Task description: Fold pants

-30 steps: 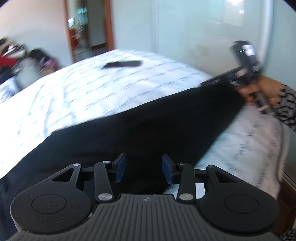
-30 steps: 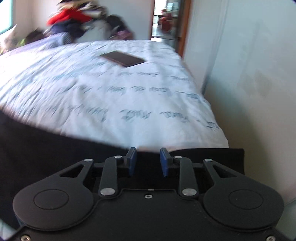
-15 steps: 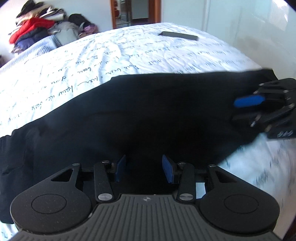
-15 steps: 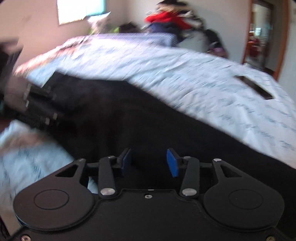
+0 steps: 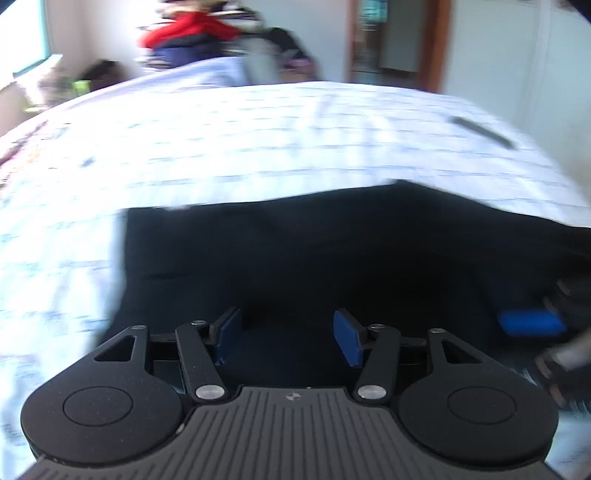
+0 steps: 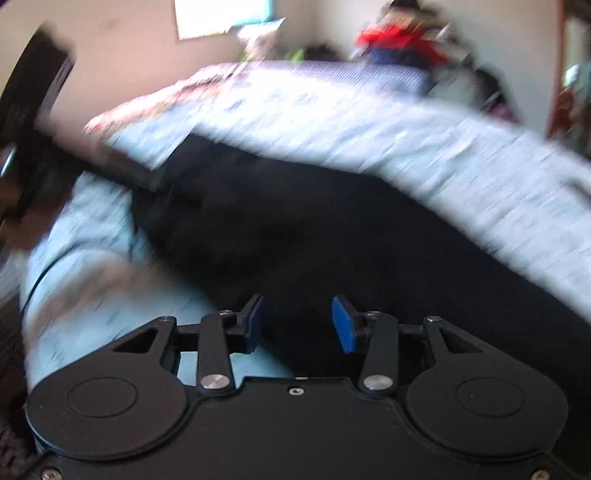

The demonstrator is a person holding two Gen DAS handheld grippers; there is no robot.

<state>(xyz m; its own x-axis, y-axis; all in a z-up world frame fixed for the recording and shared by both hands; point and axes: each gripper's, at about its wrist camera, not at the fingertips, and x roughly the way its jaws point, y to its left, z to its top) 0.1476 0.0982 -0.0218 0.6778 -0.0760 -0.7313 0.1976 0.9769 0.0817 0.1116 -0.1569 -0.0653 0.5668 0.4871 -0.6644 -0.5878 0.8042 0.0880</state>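
Observation:
Black pants lie flat across the white patterned bed. My left gripper is open, low over the pants near their left end, with nothing between its blue pads. My right gripper is open over the near edge of the pants. In the left wrist view, the right gripper's blue pad shows at the right, over the pants. In the right wrist view, the left gripper shows blurred at the far left. Both views are motion-blurred.
A dark flat object lies on the bed at the far right. A heap of clothes with a red garment sits beyond the bed. A doorway is behind the bed.
Both cameras have swung leftward over the pants. The left gripper's jaws have opened wider. The right gripper has moved closer to the left one and stays open.

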